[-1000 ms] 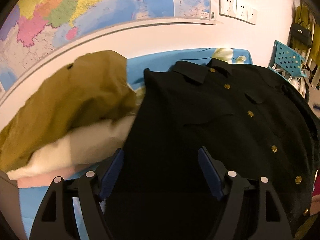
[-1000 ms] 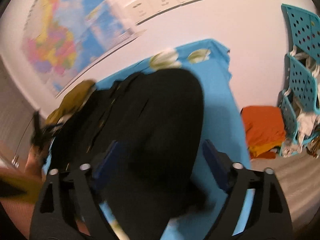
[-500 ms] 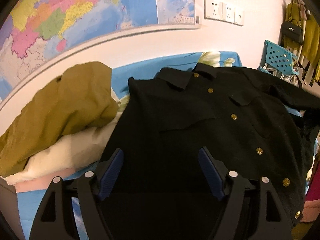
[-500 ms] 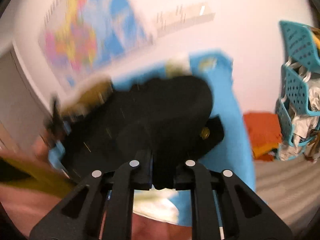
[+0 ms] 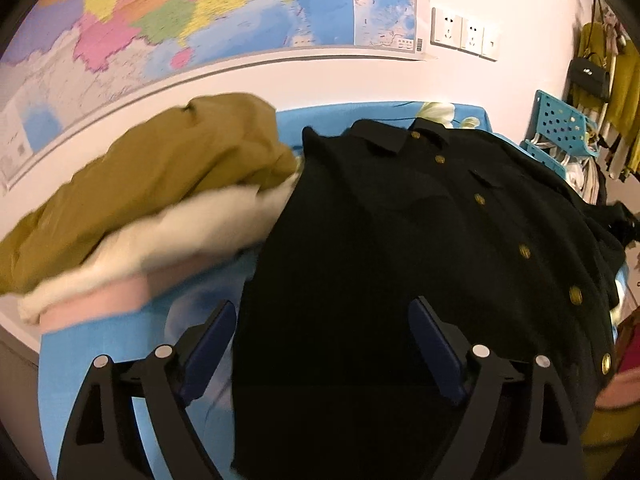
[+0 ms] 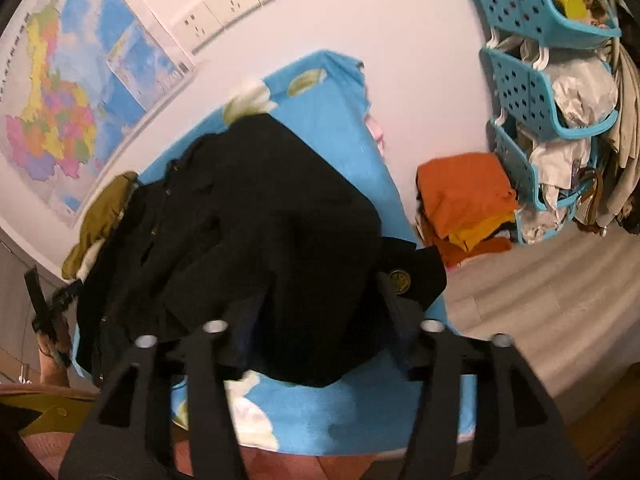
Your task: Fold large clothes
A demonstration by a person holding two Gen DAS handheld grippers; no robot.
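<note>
A black shirt [image 5: 400, 240] with gold buttons lies front up on the blue floral cover [image 5: 120, 340] of a table. My left gripper [image 5: 320, 340] hovers over its lower left edge. Its jaws are opening and press on nothing, with one finger over the cover and one over the cloth. In the right wrist view the shirt [image 6: 260, 220] has a sleeve bunched over its body, and a cuff with a gold button [image 6: 400, 282] sticks out to the right. My right gripper [image 6: 320, 316] has its jaws opening, with the bunched sleeve cloth loose between them.
A pile of olive, cream and pink clothes [image 5: 160, 200] sits left of the shirt. A wall map [image 5: 200, 20] and sockets [image 5: 464, 36] are behind. Right of the table stand teal basket shelves [image 6: 532, 92] and an orange folded stack [image 6: 464, 204]. A hand [image 6: 48, 340] shows at the table's left.
The right gripper, wide a second ago, clamped on the sleeve cloth half a second ago and now stands apart again. The left gripper slid left, so more cover shows under its left finger.
</note>
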